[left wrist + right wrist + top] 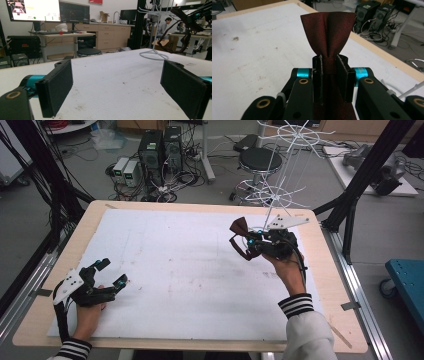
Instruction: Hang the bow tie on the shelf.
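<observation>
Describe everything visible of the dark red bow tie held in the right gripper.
The bow tie is dark red, of finely woven, faintly shiny fabric. The right gripper is shut on its pinched middle, so one wing fans out past the jaws. In the high view it hangs above the white table cover, a dark strap looping down beside it, touching nothing else, near the white wire rack.

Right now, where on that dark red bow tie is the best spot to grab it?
At its pinched middle knot, where the right gripper holds the bow tie. The cloth narrows there and fans out wide beyond, so the jaws close best across the waist from its two sides.
</observation>
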The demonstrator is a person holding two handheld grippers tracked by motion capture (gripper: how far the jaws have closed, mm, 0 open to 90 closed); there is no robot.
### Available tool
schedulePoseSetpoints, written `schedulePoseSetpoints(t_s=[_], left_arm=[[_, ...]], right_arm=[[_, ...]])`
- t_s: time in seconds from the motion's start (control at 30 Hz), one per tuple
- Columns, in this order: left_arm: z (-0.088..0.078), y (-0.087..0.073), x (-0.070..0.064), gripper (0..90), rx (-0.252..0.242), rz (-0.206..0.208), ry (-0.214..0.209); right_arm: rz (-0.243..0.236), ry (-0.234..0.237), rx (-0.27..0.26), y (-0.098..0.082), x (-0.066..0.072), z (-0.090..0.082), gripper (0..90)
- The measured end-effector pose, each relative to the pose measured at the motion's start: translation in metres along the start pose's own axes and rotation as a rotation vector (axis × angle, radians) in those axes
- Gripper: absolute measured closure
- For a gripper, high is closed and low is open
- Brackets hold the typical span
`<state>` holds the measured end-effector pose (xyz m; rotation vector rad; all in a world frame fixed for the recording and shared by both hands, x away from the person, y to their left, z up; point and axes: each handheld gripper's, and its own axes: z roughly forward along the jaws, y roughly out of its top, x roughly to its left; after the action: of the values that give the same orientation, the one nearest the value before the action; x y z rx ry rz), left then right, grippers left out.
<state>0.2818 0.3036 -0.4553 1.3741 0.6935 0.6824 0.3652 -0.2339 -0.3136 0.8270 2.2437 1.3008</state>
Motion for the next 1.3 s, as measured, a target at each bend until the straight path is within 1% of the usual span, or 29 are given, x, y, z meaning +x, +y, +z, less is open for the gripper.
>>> schedulePoseSetpoints(t_s=[0.07,0.13,0.17,0.27,0.37,0.5,0.53,0.6,0.67,0.73,0.83,0.97,1.03,1.3], left_arm=[[0.000,0.000,0.000,11.4,-0.001,-0.002,0.000],[0.000,0.000,0.000,11.4,0.000,0.000,0.000],[0.000,0.000,0.000,11.4,-0.001,0.000,0.001],[0.000,0.000,0.000,11.4,-0.001,0.001,0.001],[0.000,0.000,0.000,11.4,-0.001,0.001,0.001],[0.000,0.000,0.000,11.4,0.000,0.000,0.000],[0.000,0.000,0.000,11.4,0.000,0.001,0.000],[0.000,0.000,0.000,11.4,0.000,0.001,0.000],[0.000,0.000,0.000,11.4,0.000,0.000,0.000],[0.000,0.000,0.000,11.4,0.000,0.001,0.000],[0.000,0.000,0.000,11.4,-0.001,0.001,0.001],[0.000,0.000,0.000,11.4,-0.001,0.001,0.001],[0.000,0.000,0.000,11.4,-0.001,0.001,0.001],[0.000,0.000,0.000,11.4,-0.001,0.001,0.001]], right_arm=[[0.002,-0.006,-0.024,0.001,0.001,-0.003,76.8],[0.003,-0.020,-0.067,0.003,0.001,-0.008,76.8],[0.003,-0.020,-0.067,0.003,0.001,-0.008,76.8],[0.021,-0.026,-0.096,0.003,-0.001,-0.013,76.8],[0.022,-0.042,-0.114,0.003,-0.003,-0.017,76.8],[0.035,-0.053,-0.144,0.005,-0.005,-0.022,76.8],[0.029,-0.060,-0.151,0.006,-0.006,-0.023,76.8],[0.035,-0.065,-0.158,0.008,-0.007,-0.025,76.8],[0.029,-0.077,-0.168,0.010,-0.008,-0.027,76.8],[0.038,-0.088,-0.161,0.011,-0.008,-0.030,76.8],[0.032,-0.100,-0.169,0.012,-0.012,-0.034,76.8],[0.049,-0.105,-0.181,0.012,-0.015,-0.036,76.8],[0.043,-0.112,-0.180,0.013,-0.017,-0.037,76.8],[0.050,-0.136,-0.190,0.022,-0.025,-0.042,76.8]])
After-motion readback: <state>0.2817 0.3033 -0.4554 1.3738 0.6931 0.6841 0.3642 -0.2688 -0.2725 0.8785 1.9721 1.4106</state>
